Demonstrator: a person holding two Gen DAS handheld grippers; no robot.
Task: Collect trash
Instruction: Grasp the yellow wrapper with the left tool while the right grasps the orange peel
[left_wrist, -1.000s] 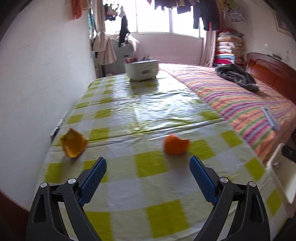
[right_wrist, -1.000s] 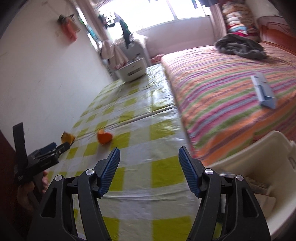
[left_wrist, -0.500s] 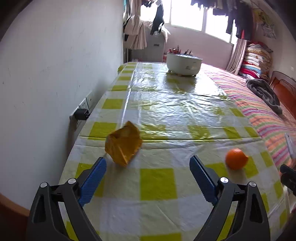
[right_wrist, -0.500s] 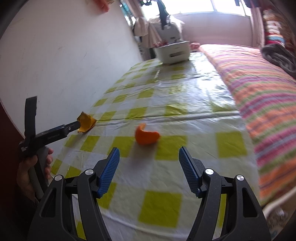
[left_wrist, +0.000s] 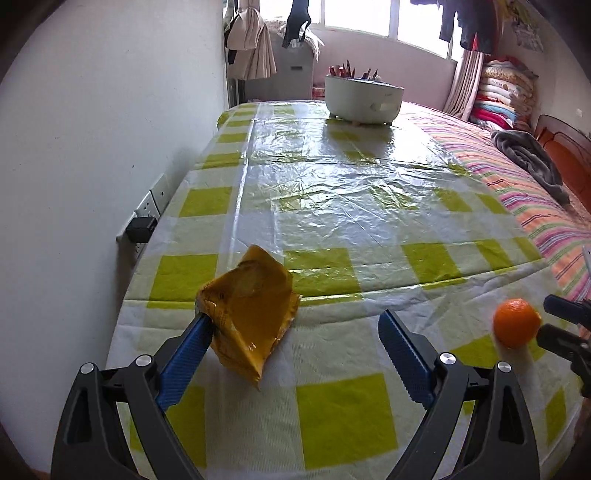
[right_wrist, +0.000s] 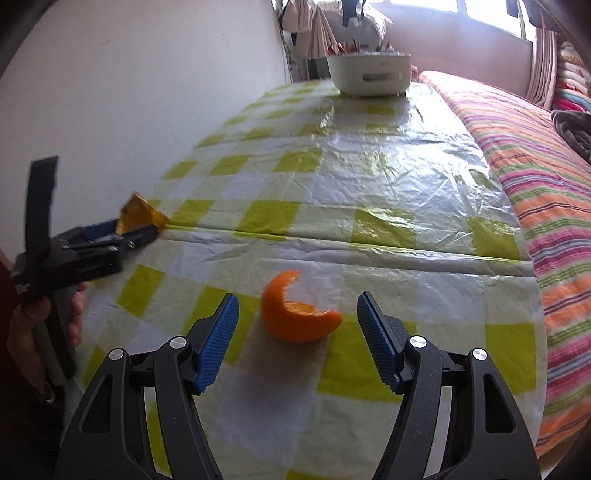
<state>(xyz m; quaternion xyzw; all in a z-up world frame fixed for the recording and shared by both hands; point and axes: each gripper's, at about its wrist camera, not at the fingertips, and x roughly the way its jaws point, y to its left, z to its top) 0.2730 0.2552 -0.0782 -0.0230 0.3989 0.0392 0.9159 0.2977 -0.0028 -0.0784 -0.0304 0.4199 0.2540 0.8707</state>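
A crumpled yellow wrapper (left_wrist: 251, 314) lies on the checked tablecloth (left_wrist: 343, 417) near the wall. My left gripper (left_wrist: 295, 332) is open around it; the wrapper's edge overlaps the left finger (left_wrist: 188, 347), and the right finger stands well apart. A curled orange peel (right_wrist: 295, 314) sits between the wide-apart blue pads of my right gripper (right_wrist: 297, 328), neither pad touching it. The right wrist view also shows the left gripper (right_wrist: 136, 229) at the wrapper (right_wrist: 138, 214), held by a hand (right_wrist: 33, 325). In the left wrist view the peel (left_wrist: 517, 323) sits at the right gripper's tips (left_wrist: 550, 319).
A white tub (left_wrist: 364, 98) with pens stands at the table's far end. A wall with a socket and black plug (left_wrist: 142, 229) runs along the left. A striped bed (right_wrist: 535, 166) borders the table's right side, with a grey blanket (left_wrist: 532, 158) on it.
Both grippers moved forward and lower over the table. The wrapper now lies between the left fingers, the peel between the right ones. Both jaws kept the same width.
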